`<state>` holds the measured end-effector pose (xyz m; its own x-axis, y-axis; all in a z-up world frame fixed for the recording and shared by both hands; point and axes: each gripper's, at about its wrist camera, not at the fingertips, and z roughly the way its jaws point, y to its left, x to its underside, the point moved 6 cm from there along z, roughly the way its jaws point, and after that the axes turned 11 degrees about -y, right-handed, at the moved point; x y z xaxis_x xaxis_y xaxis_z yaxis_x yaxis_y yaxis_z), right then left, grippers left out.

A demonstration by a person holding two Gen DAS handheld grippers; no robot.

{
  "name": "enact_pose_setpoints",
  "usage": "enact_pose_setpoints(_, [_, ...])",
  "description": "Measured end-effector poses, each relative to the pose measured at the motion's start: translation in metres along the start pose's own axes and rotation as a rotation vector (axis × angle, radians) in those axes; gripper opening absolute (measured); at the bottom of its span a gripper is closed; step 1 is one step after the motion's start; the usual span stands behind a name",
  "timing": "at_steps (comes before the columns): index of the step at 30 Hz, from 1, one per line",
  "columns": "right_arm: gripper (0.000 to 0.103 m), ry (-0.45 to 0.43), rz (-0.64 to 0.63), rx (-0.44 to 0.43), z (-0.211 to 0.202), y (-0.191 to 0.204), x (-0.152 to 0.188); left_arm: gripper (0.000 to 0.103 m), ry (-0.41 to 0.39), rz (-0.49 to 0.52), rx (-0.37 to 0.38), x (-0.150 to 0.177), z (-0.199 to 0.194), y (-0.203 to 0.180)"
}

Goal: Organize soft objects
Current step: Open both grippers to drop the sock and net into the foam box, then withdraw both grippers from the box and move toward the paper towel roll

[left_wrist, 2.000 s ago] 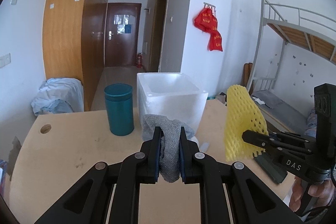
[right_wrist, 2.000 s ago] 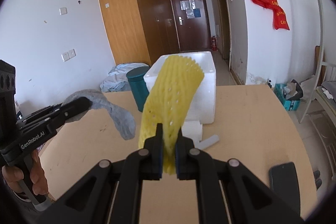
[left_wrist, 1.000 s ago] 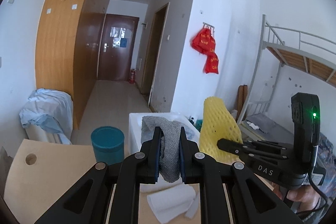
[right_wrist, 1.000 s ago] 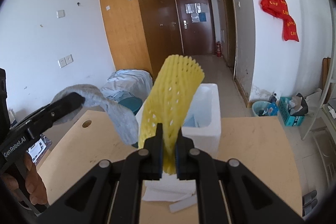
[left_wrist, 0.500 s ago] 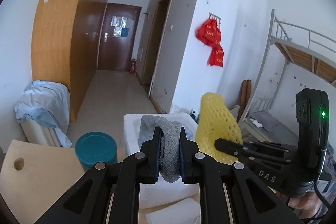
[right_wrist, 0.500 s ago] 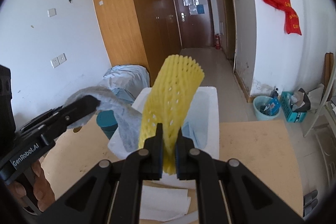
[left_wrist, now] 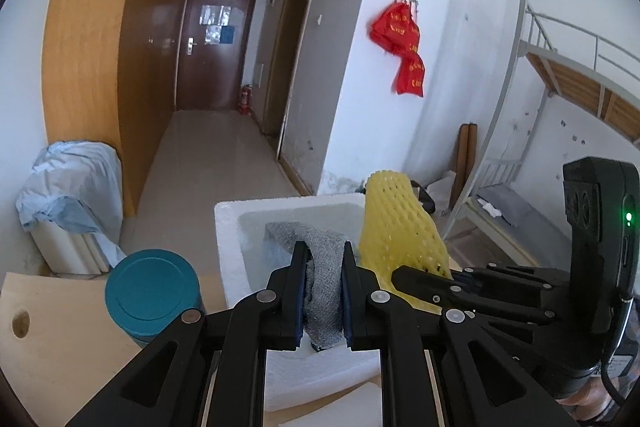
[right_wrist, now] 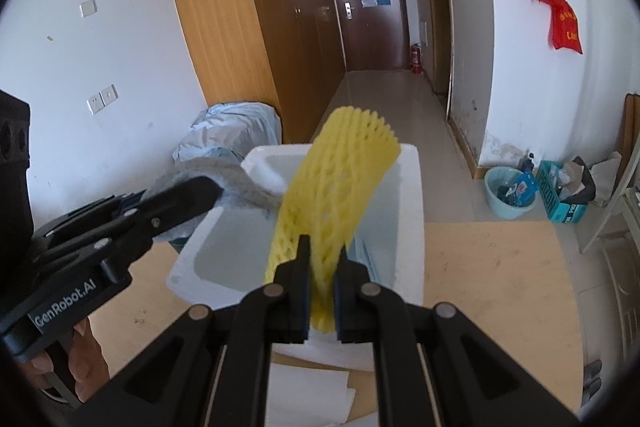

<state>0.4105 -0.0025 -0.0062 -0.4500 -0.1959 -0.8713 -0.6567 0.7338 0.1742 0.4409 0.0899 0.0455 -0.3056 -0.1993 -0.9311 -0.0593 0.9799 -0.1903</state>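
My left gripper (left_wrist: 323, 279) is shut on a grey knitted cloth (left_wrist: 322, 269) and holds it over the open white foam box (left_wrist: 228, 227). My right gripper (right_wrist: 322, 279) is shut on a yellow foam net sleeve (right_wrist: 336, 195), which stands upright over the same box (right_wrist: 412, 227). In the right wrist view the left gripper (right_wrist: 208, 193) reaches in from the left with the grey cloth (right_wrist: 240, 187) draped over the box's near-left rim. In the left wrist view the yellow sleeve (left_wrist: 396, 227) sits at the box's right side.
A teal lidded canister (left_wrist: 152, 297) stands left of the box on the wooden table (right_wrist: 492, 267). White foam sheets (right_wrist: 312, 395) lie in front of the box. A covered bundle (left_wrist: 72, 195) and a hallway lie beyond the table; a bunk bed (left_wrist: 580, 99) is at right.
Both grippers have moved forward and down toward the foam box, carrying the grey cloth and the yellow sleeve; both now hang over its opening. Both grips are unchanged.
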Motion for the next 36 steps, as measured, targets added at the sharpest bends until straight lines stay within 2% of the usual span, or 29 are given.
enact_pose_setpoints(17, [0.012, 0.025, -0.007, 0.005, 0.010, -0.001, 0.001, 0.015, 0.045, 0.016, -0.007, 0.014, 0.007, 0.001])
enact_pose_setpoints(21, [0.025, 0.030, 0.005, 0.001, 0.011, -0.003, 0.001, 0.021, 0.037, 0.017, -0.015, 0.013, 0.002, 0.001])
enact_pose_setpoints(26, [0.031, 0.027, 0.010, -0.011, 0.011, -0.001, 0.003, 0.030, 0.035, 0.022, -0.023, 0.015, -0.002, 0.002])
enact_pose_setpoints(29, [0.041, 0.015, 0.012, -0.012, 0.006, -0.001, 0.002, 0.038, 0.038, 0.014, -0.024, 0.015, -0.002, 0.003])
enact_pose_setpoints(31, [0.055, -0.001, 0.018, -0.018, 0.002, -0.001, 0.001, 0.043, 0.035, 0.015, -0.018, 0.015, -0.004, 0.002])
enact_pose_setpoints(36, [0.057, -0.025, 0.033, -0.014, -0.006, 0.000, -0.004, 0.053, 0.012, 0.025, -0.023, 0.010, -0.010, -0.001])
